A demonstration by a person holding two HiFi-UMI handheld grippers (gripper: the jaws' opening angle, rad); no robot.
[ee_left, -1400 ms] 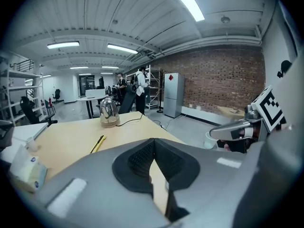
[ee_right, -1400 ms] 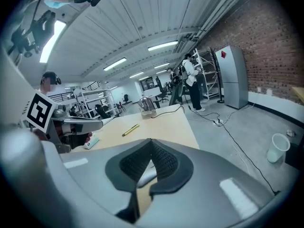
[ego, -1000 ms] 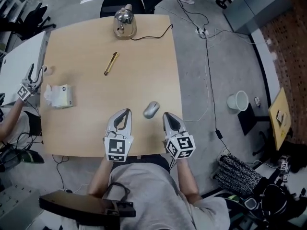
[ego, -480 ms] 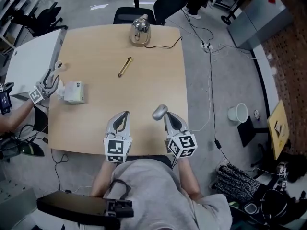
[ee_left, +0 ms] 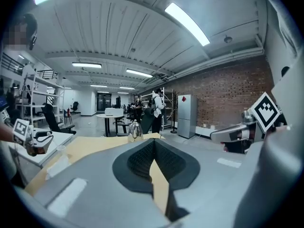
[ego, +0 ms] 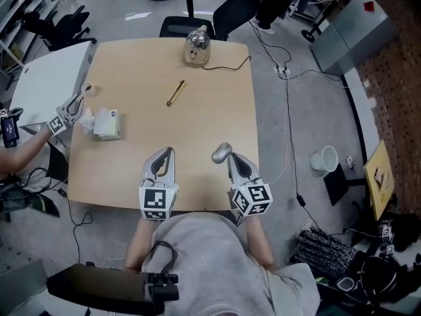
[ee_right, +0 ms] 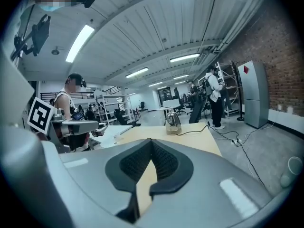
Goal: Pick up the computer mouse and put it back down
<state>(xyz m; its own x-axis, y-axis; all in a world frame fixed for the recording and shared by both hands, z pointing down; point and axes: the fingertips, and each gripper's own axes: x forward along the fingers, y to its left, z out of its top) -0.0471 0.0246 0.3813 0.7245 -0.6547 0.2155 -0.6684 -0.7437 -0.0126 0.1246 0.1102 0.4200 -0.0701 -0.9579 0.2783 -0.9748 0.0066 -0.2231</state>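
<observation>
The left gripper has its jaws shut: the dark pads meet along their tips and nothing sits between them, only a sliver of desk showing through the gap lower down. The right gripper is the same, pads together and empty. From the head view both are held side by side over the desk's near edge, pointing toward the far edge.

The mouse lies on the desk near its right edge. It is just beside the tip of the right gripper, on the side facing the left gripper, and outside the shut jaws. Whether the tip touches it cannot be told. It is well apart from the left gripper.

Only the head view shows the mouse; neither gripper view has it in sight. That view also shows a gold pen toward the middle and a tissue pack near the left edge. The gripper views look level across the desk to the kettle at the far edge, with people standing in the room beyond. Each gripper view also catches the other gripper's marker cube at its side.
</observation>
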